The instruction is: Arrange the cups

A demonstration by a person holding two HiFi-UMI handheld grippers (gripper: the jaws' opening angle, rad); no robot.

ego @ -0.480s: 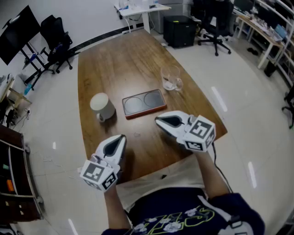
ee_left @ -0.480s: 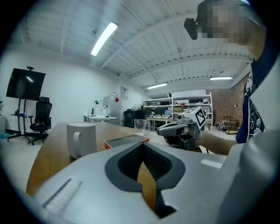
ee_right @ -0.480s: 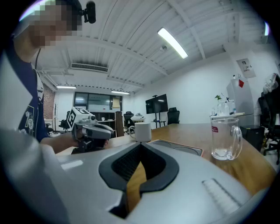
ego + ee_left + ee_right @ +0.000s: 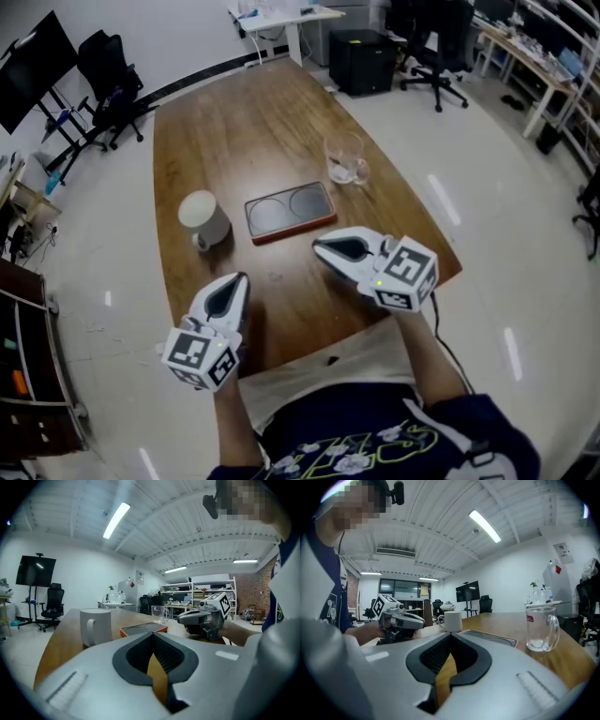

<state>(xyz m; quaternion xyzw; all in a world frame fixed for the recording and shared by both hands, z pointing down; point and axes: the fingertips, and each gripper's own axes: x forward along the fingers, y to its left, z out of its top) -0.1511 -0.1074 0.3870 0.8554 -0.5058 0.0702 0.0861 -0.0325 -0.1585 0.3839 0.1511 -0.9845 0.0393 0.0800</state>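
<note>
Cups stand apart on the wooden table [image 4: 234,122]: a white mug [image 4: 201,216] just left of the orange-rimmed tray [image 4: 290,212] with its two round recesses, and a clear glass mug [image 4: 344,157] beyond the tray's far right corner, both off the tray. Over the table's near end hover the left gripper [image 4: 240,279] and right gripper [image 4: 319,247], each with jaws pressed together, holding nothing
</note>
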